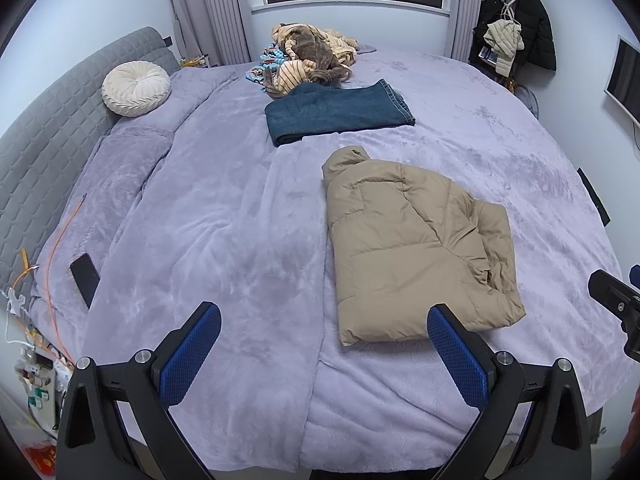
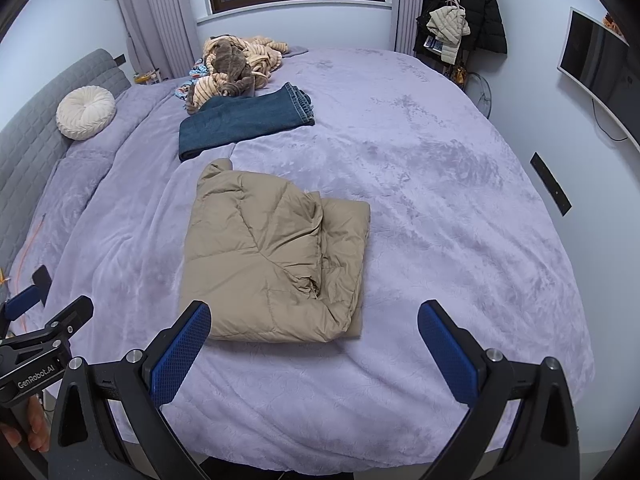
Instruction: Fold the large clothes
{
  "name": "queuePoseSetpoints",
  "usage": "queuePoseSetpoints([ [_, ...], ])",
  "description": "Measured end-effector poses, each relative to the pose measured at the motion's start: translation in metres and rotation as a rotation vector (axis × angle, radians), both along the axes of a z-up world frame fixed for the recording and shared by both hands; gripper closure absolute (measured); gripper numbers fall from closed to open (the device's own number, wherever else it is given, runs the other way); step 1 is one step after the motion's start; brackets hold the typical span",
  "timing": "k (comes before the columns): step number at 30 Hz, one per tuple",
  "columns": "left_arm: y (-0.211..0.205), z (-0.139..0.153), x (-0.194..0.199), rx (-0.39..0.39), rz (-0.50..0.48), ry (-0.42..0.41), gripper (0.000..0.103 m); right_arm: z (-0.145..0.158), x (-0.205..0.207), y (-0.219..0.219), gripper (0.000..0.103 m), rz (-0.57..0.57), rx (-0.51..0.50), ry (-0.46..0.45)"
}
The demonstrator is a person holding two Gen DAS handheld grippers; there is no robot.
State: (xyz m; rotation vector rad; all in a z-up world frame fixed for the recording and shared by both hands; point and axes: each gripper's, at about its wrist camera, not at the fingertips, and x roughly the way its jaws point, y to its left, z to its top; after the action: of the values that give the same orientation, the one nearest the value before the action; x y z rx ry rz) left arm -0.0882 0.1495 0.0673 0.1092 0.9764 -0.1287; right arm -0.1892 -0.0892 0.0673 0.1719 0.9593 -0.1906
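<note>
A tan puffer jacket lies folded into a rough rectangle on the lilac bed cover; it also shows in the right wrist view. Folded dark blue jeans lie beyond it, also seen in the right wrist view. My left gripper is open and empty, above the bed's near edge, left of the jacket's near hem. My right gripper is open and empty, just in front of the jacket's near hem. Neither touches the jacket.
A pile of striped and brown clothes lies at the far side. A round cream cushion rests by the grey headboard. A dark phone and orange cable lie at the left. Coats hang at the far right.
</note>
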Motion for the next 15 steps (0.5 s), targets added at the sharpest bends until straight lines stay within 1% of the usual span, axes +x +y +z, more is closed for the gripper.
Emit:
queuePoseSetpoints([
  [15,0.0016,0.0017,-0.0012,0.001,0.002,-0.003,0.0,0.0003,-0.0003,0.0005,0.0,0.001,0.0,-0.001],
])
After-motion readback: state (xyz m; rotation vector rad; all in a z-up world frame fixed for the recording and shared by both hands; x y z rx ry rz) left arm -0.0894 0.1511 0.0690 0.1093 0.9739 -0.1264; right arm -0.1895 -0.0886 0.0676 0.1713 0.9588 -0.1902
